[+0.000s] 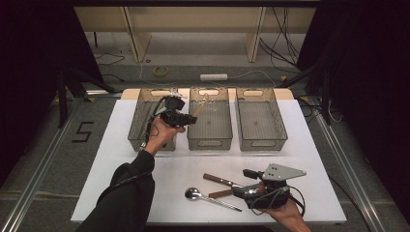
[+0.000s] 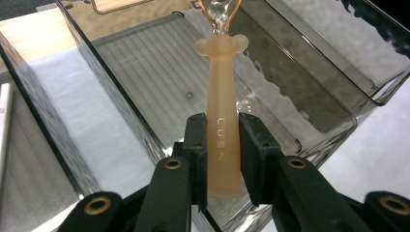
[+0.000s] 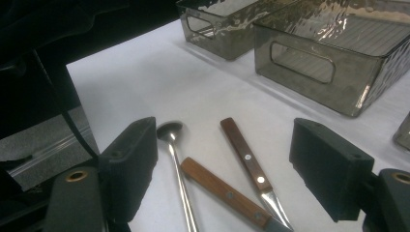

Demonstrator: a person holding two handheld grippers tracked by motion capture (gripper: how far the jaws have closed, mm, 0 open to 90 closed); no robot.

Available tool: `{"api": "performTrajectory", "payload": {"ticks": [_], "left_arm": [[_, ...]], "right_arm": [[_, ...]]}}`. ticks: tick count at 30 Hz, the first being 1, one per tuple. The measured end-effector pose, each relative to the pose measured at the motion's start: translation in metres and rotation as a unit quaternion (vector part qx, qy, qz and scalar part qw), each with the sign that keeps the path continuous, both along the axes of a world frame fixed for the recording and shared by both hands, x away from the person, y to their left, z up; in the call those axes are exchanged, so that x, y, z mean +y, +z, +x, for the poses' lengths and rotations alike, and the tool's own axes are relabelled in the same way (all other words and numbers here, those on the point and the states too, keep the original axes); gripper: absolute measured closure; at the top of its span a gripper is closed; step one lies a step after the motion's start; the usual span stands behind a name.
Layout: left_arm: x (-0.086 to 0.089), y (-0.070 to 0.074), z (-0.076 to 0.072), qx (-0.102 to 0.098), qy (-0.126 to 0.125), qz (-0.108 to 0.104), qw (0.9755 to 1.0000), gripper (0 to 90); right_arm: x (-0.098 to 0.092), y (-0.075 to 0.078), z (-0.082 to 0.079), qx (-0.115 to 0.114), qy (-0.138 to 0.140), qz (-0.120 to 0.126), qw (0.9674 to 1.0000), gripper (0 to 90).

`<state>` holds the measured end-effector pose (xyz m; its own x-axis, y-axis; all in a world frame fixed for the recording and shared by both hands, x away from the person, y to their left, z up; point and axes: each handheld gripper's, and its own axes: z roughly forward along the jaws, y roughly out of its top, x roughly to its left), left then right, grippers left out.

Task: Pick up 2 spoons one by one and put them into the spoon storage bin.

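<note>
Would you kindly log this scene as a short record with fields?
left claw: shut on the peach plastic utensil, over the middle bin
right claw: open, above the cutlery
on table: metal spoon, two wooden-handled knives
bins: three grey clear ones in a row
right bin: nothing visible inside

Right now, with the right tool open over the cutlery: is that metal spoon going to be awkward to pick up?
Probably a bit. The metal spoon looks polished, so likely slick against the pads. Its thin handle lies flat on the white table, leaving little to get under. Its round bowl may let it rock or pivot if nudged. It lies close beside a wooden-handled knife, so the right tool might knock that too.
</note>
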<state>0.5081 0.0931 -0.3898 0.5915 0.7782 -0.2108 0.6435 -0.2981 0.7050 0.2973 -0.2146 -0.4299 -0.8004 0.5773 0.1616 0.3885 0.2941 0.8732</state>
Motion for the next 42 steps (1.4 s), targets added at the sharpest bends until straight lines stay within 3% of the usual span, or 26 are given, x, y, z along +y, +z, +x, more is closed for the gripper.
{"api": "performTrajectory", "payload": {"ticks": [17,28,42], "left_arm": [[-0.015,-0.007,0.013,0.004,0.006,0.008,0.9999,73.5],[-0.019,-0.02,0.018,0.023,0.011,0.003,0.9997,73.3],[-0.027,-0.029,0.02,0.044,0.005,0.022,0.9988,72.9]], "right_arm": [[0.0,0.0,-0.001,0.0,0.002,0.0,1.0,26.5],[0.0,0.0,-0.001,0.0,0.002,0.0,1.0,26.5],[0.0,0.0,-0.001,0.003,0.004,-0.003,1.0,26.5]]}}
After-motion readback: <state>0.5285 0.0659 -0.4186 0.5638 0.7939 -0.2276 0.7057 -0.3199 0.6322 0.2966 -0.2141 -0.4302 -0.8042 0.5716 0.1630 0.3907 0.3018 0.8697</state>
